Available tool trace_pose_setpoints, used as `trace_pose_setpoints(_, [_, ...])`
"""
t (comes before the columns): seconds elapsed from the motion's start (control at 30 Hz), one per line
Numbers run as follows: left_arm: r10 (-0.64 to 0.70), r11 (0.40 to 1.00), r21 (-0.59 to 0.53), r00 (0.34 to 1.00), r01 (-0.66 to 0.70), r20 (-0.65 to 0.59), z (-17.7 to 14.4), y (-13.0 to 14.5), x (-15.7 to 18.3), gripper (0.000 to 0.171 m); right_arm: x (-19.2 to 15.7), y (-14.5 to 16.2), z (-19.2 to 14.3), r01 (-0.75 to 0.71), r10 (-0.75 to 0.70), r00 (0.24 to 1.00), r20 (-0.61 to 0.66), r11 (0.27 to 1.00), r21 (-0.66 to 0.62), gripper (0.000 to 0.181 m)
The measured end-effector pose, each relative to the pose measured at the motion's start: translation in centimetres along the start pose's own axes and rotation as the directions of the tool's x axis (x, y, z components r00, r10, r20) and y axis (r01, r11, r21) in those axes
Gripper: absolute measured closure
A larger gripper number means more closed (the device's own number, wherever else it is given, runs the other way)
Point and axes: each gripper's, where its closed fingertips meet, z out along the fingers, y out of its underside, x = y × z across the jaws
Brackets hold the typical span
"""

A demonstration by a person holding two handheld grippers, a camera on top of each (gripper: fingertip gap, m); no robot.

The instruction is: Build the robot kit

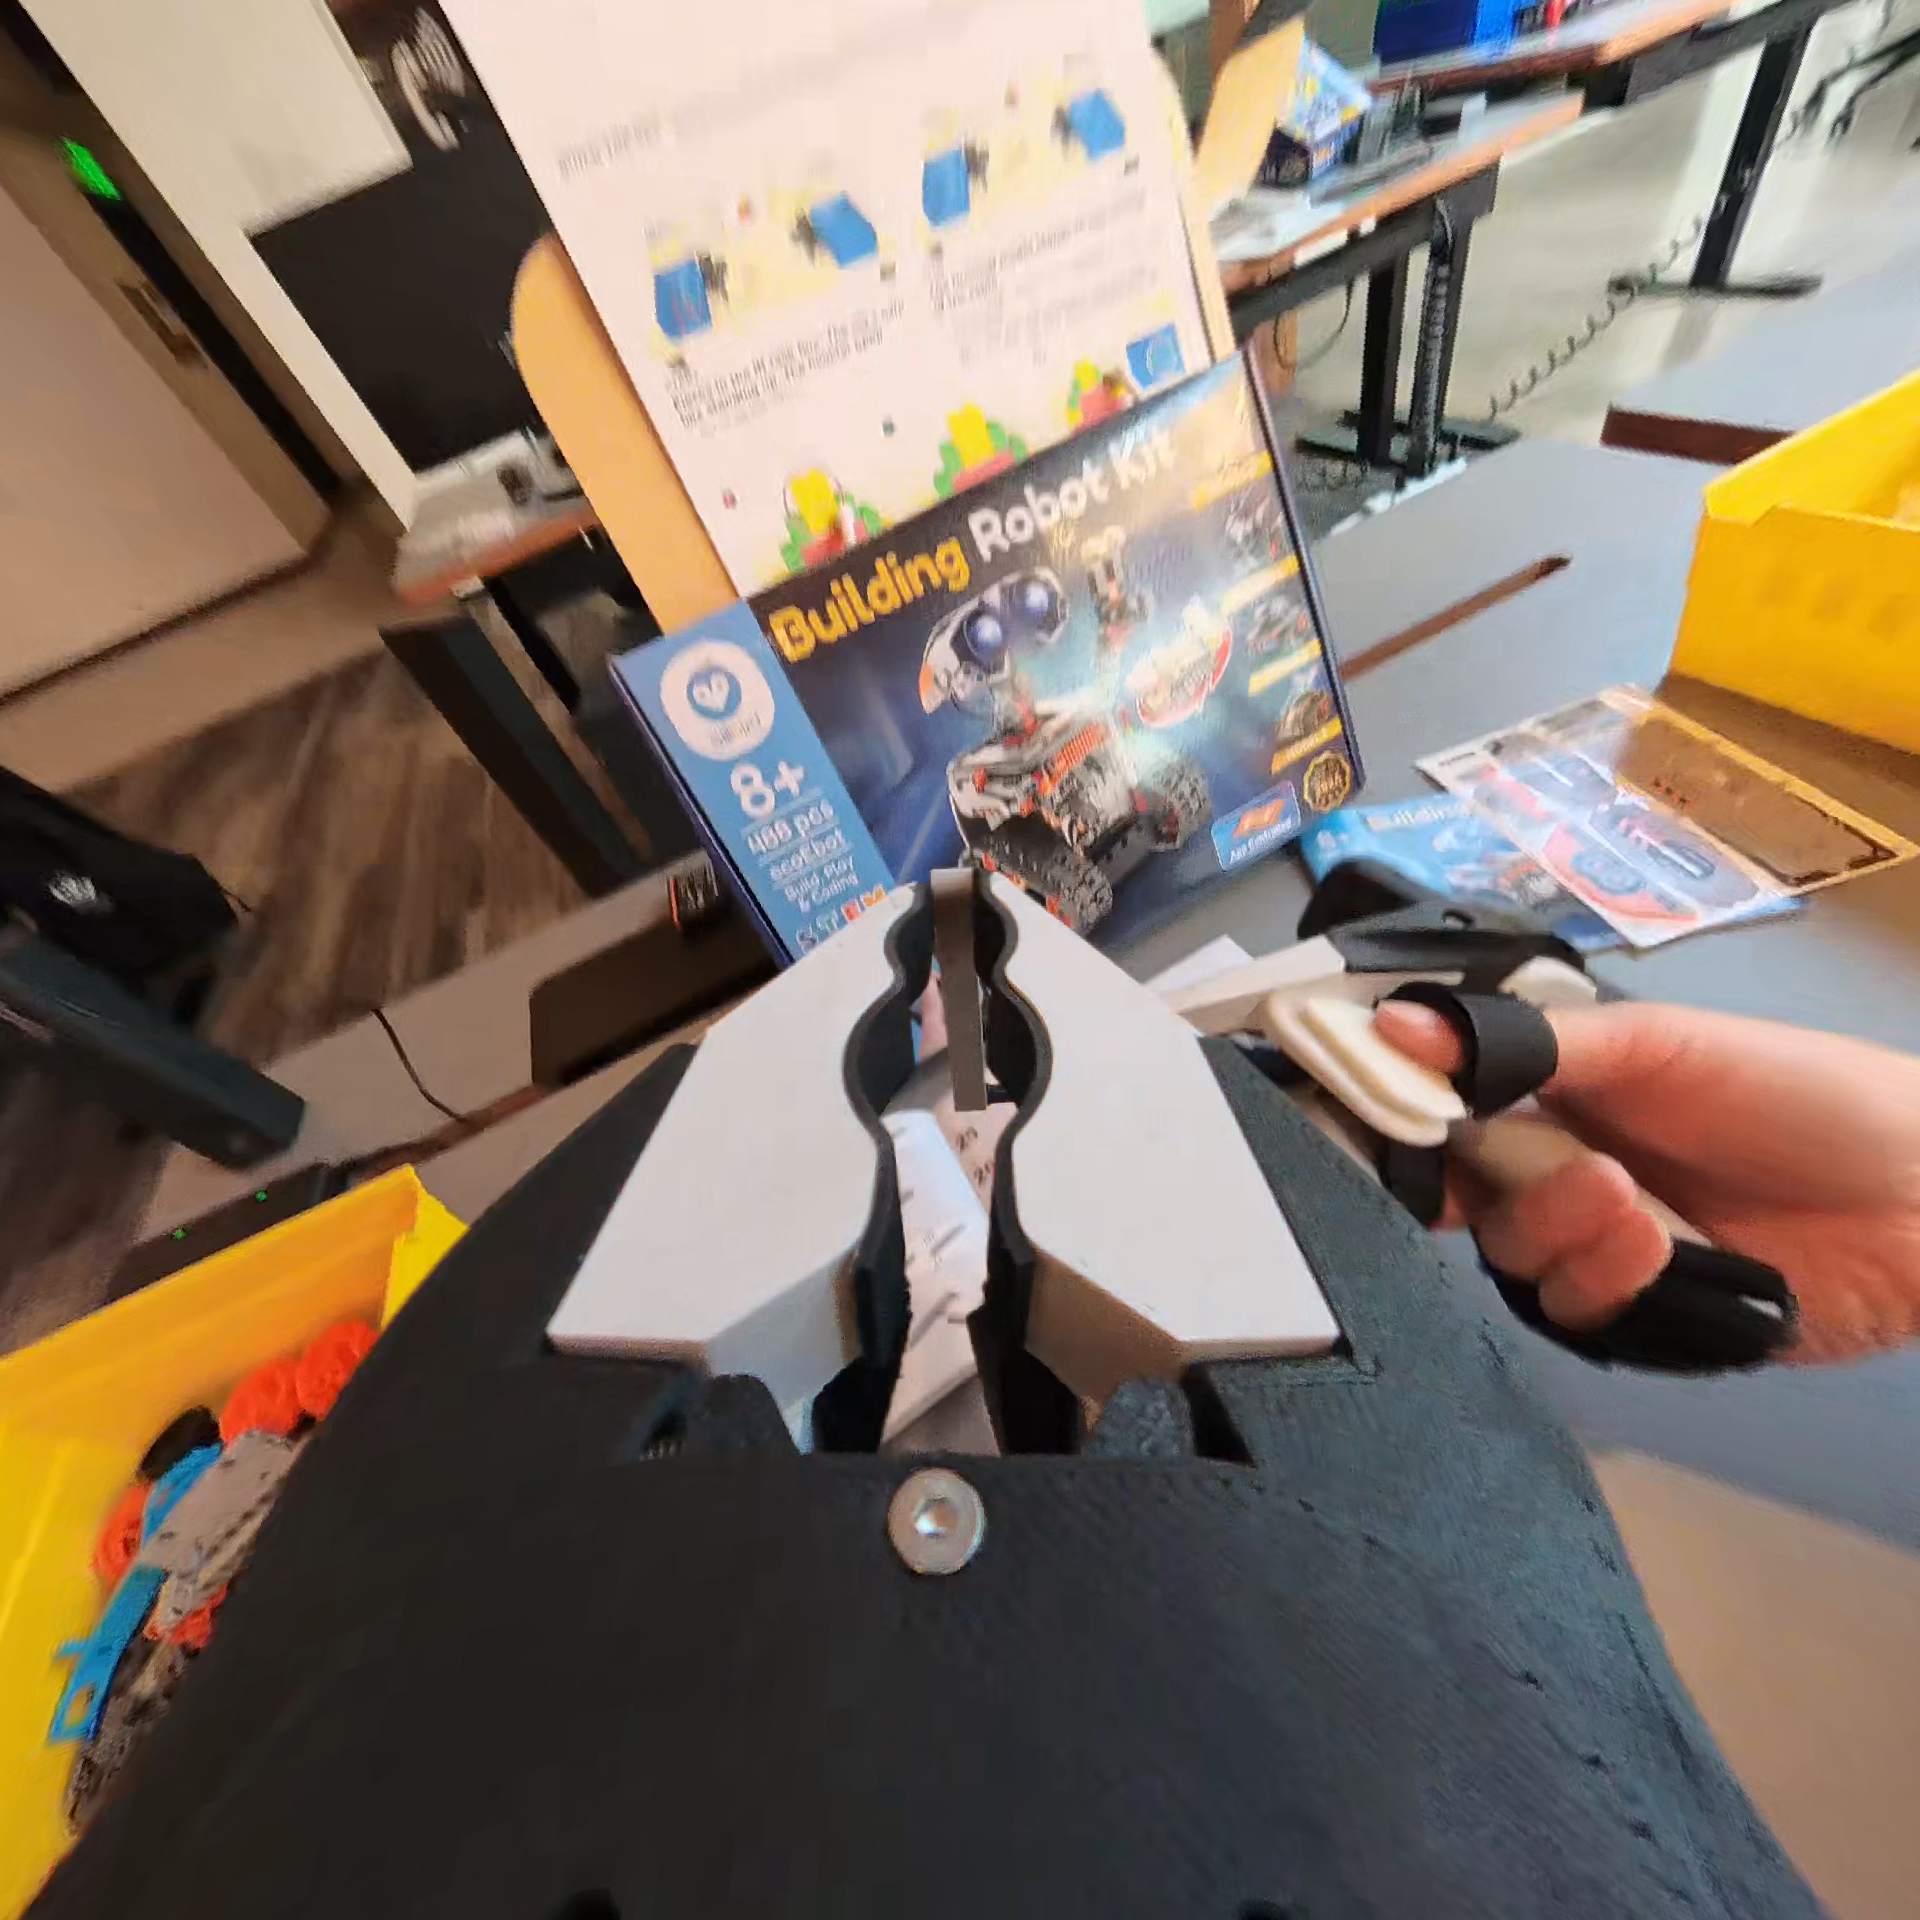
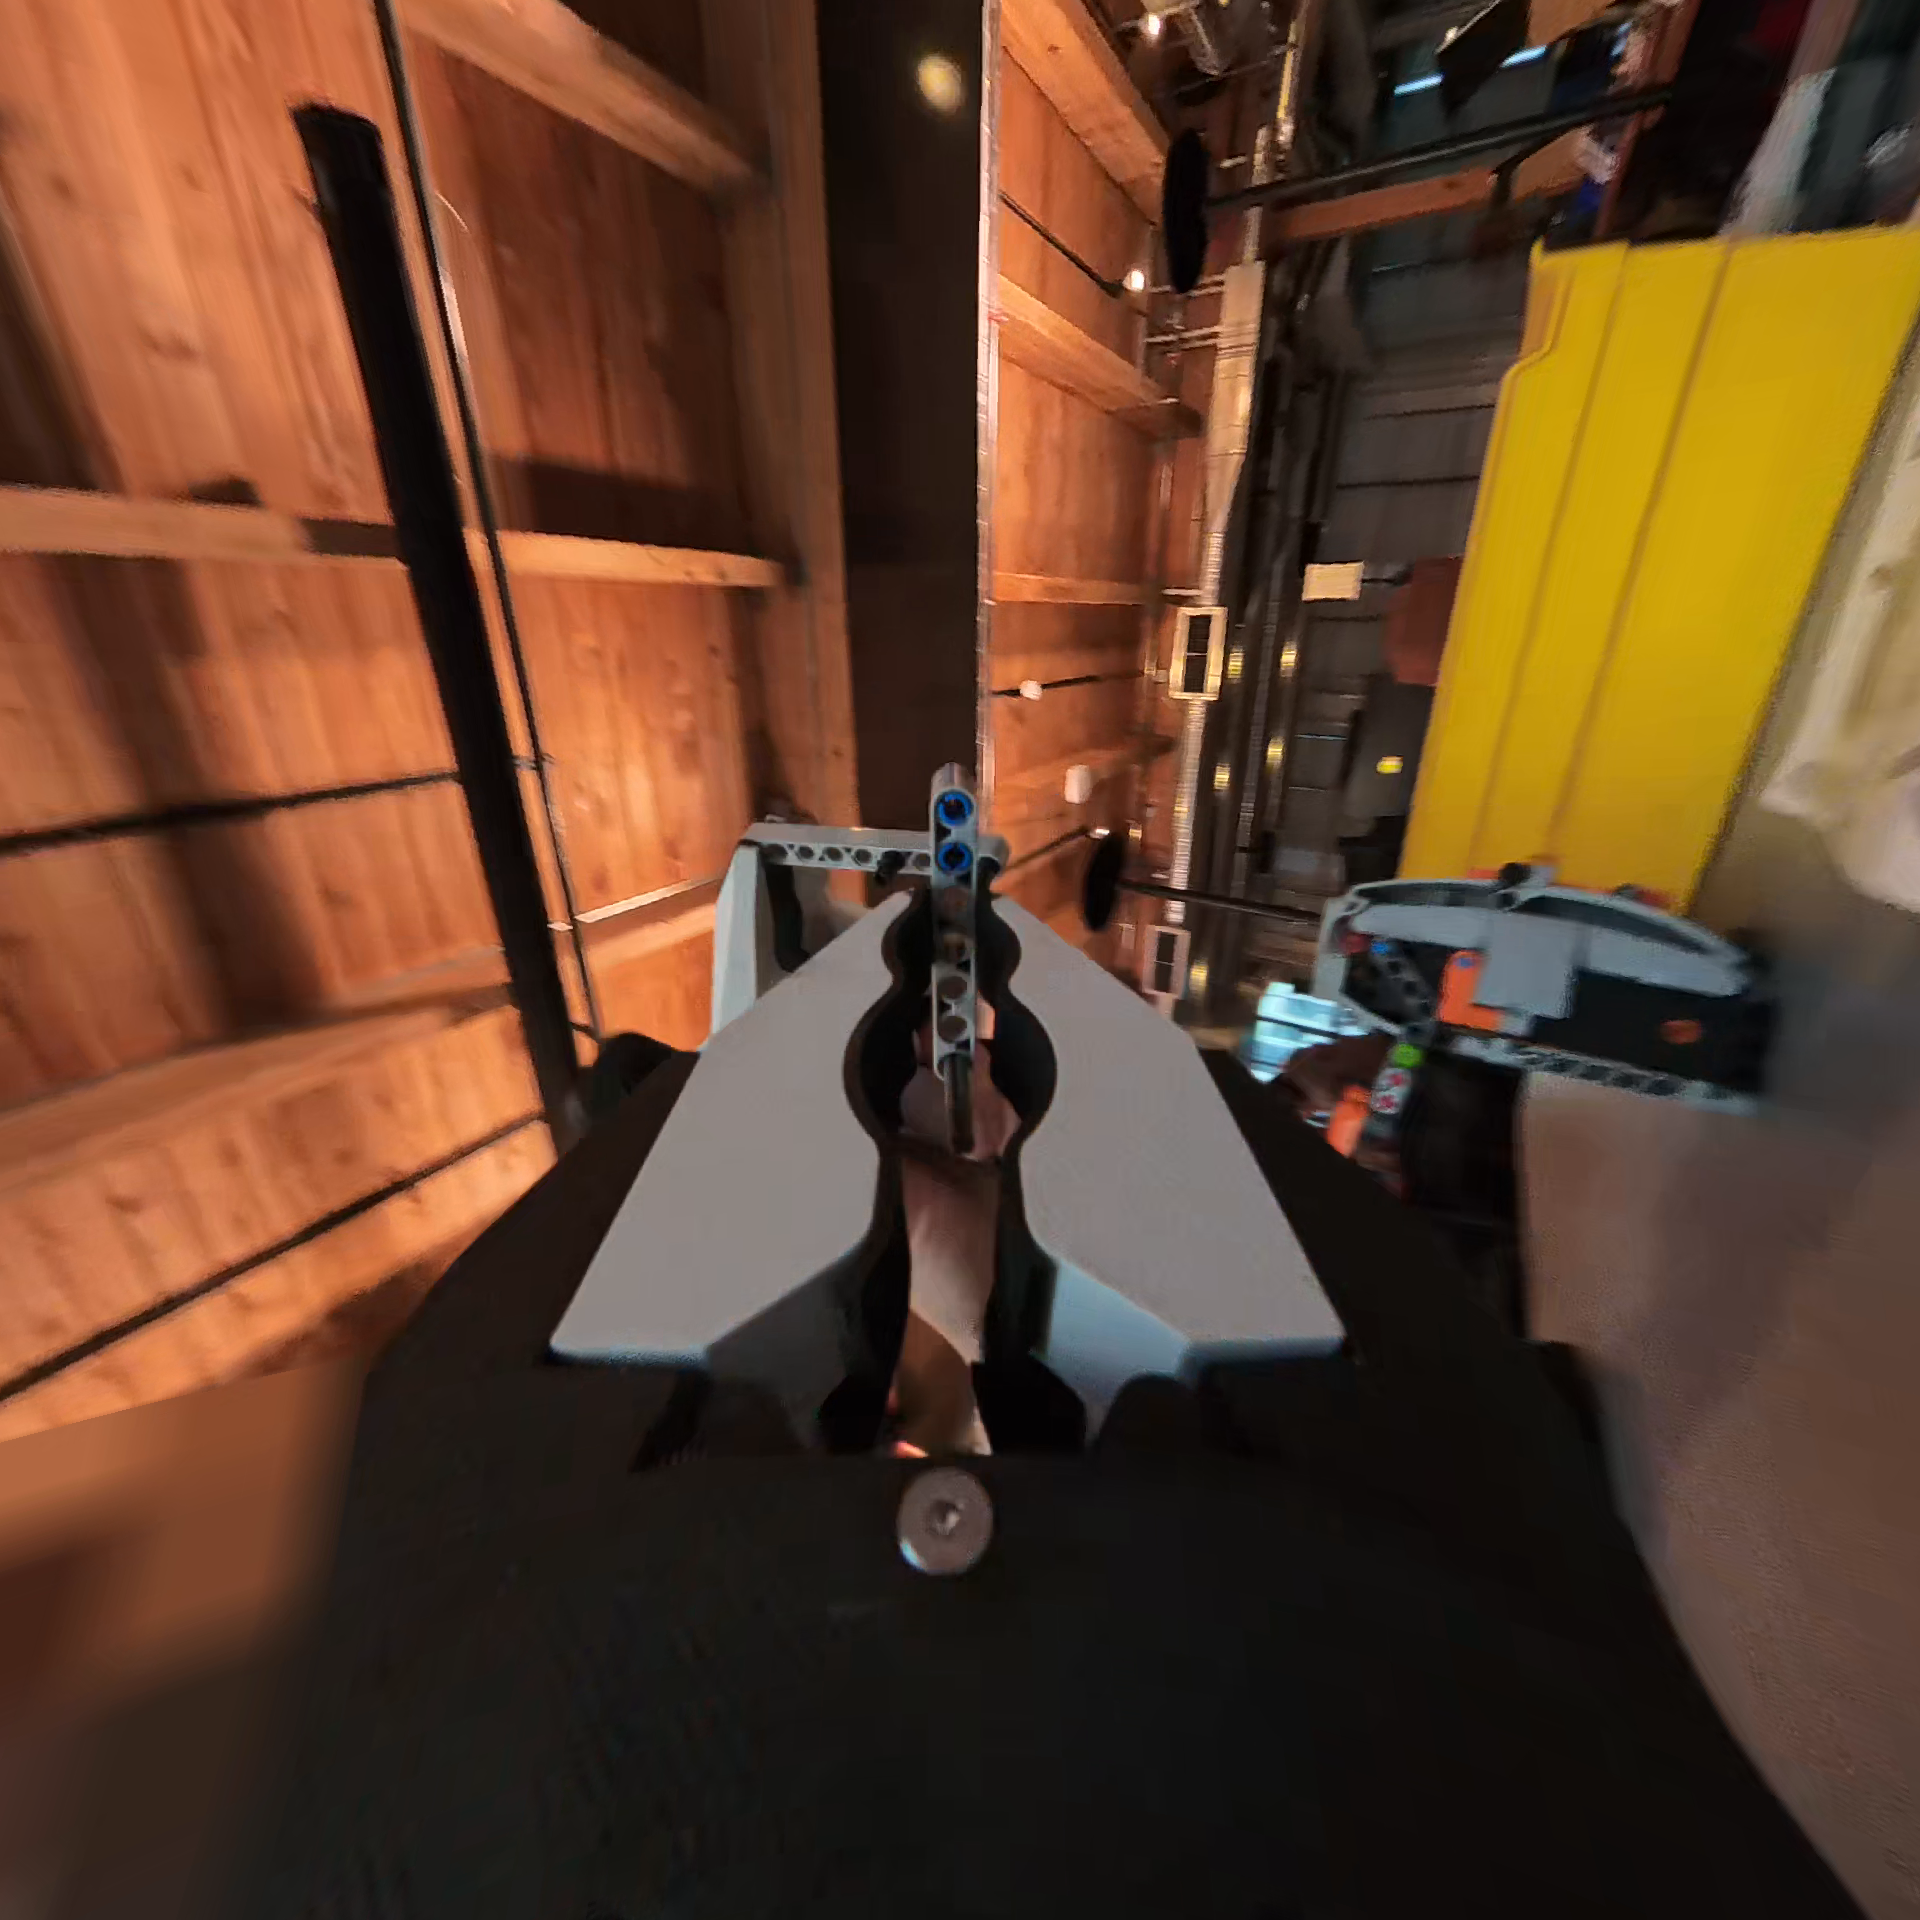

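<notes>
In the left wrist view my left gripper (image 1: 958, 896) is shut on a thin grey bar (image 1: 958, 997) that stands upright between the jaws, in front of a blue robot kit box (image 1: 1039, 707). A hand (image 1: 1714, 1164) holds the right gripper (image 1: 1340, 1039) close at the right, over the dark table. In the right wrist view my right gripper (image 2: 954, 914) points up at a wooden ceiling. It is shut on a grey perforated beam (image 2: 954, 977) with two blue pins (image 2: 952, 831). A second grey beam (image 2: 831, 854) crosses it at the top.
A white instruction sheet (image 1: 883, 260) leans behind the box. A yellow bin (image 1: 208, 1351) with orange, blue and grey parts sits lower left. Another yellow bin (image 1: 1818, 582) and booklets (image 1: 1610, 831) lie at the right. A partly built grey and orange model (image 2: 1538, 977) shows beside a yellow bin wall (image 2: 1662, 520). About 8 cm separates my left fingertips from my right.
</notes>
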Motion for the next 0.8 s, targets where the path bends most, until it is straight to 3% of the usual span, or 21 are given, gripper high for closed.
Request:
trace_pose_setpoints(0.1, [0.055,0.993,0.102,0.998,-0.055,0.007,-0.4,-1.2,1.1,0.166,-0.7,1.2,0.8,-0.146,0.142,0.985,0.097,0.989,0.034,0.177])
trace_pose_setpoints(0.27, [0.133,0.960,0.251,0.991,-0.126,-0.010,-1.3,-2.7,3.2,0.166,-2.7,1.6,1.2,-0.218,0.202,0.962,0.184,0.973,0.071,0.177])
trace_pose_setpoints(0.4, [0.249,0.900,0.370,0.968,-0.231,0.000,-2.3,-4.0,4.8,0.166,-4.9,2.2,1.6,-0.291,0.274,0.924,0.268,0.957,0.022,0.177])
trace_pose_setpoints(0.8, [0.500,0.723,0.480,0.856,-0.497,0.133,-4.1,-5.2,7.8,0.166,-8.4,2.4,1.6,-0.323,0.305,0.864,0.400,0.946,-0.025,0.177])
